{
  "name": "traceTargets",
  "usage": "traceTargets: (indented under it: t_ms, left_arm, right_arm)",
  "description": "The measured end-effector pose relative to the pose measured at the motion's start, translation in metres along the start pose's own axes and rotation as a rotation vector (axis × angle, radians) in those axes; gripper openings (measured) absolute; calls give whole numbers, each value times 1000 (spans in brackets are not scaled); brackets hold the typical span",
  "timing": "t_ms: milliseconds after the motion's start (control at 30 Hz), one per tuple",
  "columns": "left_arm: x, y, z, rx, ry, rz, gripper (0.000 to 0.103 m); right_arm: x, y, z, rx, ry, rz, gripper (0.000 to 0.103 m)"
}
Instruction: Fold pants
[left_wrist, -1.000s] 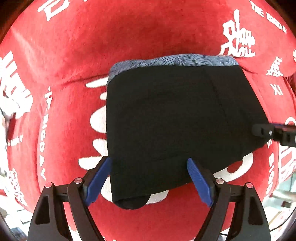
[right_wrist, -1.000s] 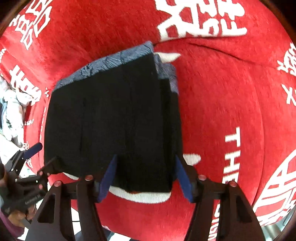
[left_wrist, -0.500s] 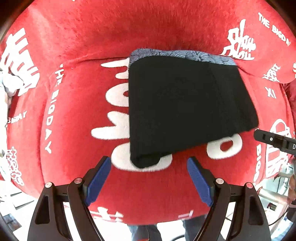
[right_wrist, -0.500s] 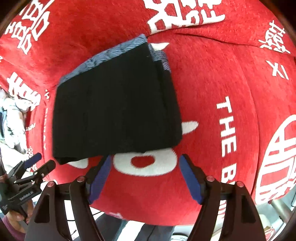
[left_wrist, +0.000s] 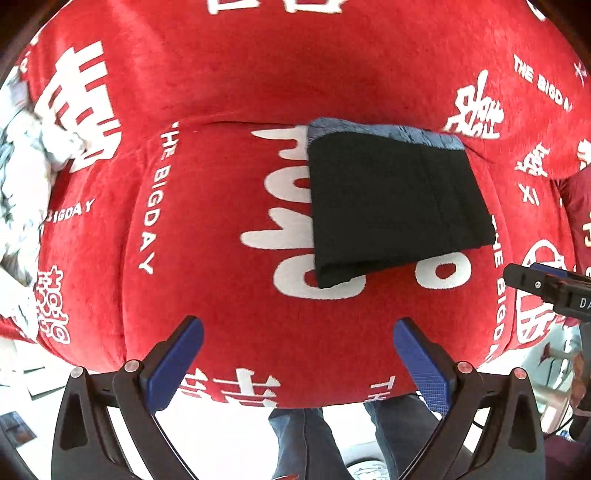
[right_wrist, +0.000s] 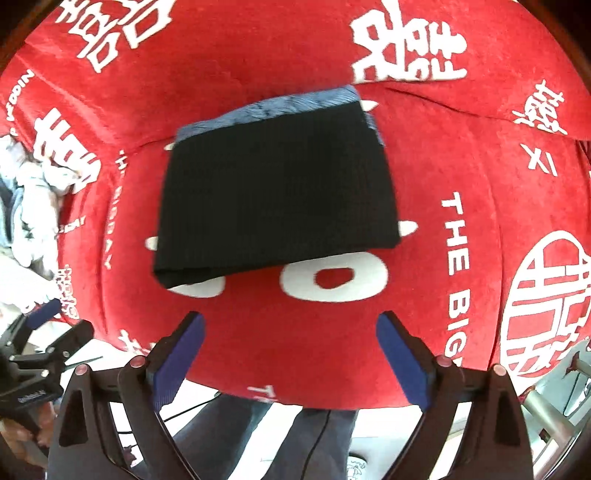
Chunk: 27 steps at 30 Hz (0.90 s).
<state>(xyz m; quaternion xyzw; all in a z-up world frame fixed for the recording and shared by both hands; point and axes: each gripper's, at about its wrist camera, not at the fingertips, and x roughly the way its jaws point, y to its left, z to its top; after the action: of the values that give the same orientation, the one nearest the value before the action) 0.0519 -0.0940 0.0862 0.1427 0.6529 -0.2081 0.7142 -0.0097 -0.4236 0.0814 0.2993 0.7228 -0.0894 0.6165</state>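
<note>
The black pants (left_wrist: 395, 206) lie folded into a thick rectangle on the red seat cushion (left_wrist: 229, 155), a blue-grey patterned band along their far edge. In the right wrist view the same folded pants (right_wrist: 277, 192) sit near the middle of the cushion. My left gripper (left_wrist: 298, 332) hangs above the cushion's front edge, short of the pants, its jaws opening with nothing between the blue pads. My right gripper (right_wrist: 290, 328) is likewise raised in front of the pants, jaws opening and empty. Each gripper shows at the edge of the other's view.
The cushion belongs to a red sofa printed with white characters and "THE BIGDAY" lettering (right_wrist: 456, 236). A pile of pale cloth (left_wrist: 18, 192) lies at the left. A person's legs in dark trousers (right_wrist: 258, 435) stand below the front edge. A metal frame (right_wrist: 554, 406) is at the lower right.
Both grippers let go of the folded pants, opened wider and rose back toward the cushion's front edge. The pants stay flat on the cushion and look smaller in both views.
</note>
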Motion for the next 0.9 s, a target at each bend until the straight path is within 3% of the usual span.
traceTargets:
  t_ms: [133, 433, 900]
  left_arm:
    - [-12, 21, -5, -48, 0, -38, 103]
    - [-37, 50, -23, -89, -46, -19, 103]
    - [-48, 61, -36, -116, -55, 0, 103]
  right_arm:
    - [-16, 21, 8, -26, 4, -11, 95]
    - [-31, 50, 3, -10, 34, 9, 95]
    - [-35, 78, -7, -35, 34, 32, 95]
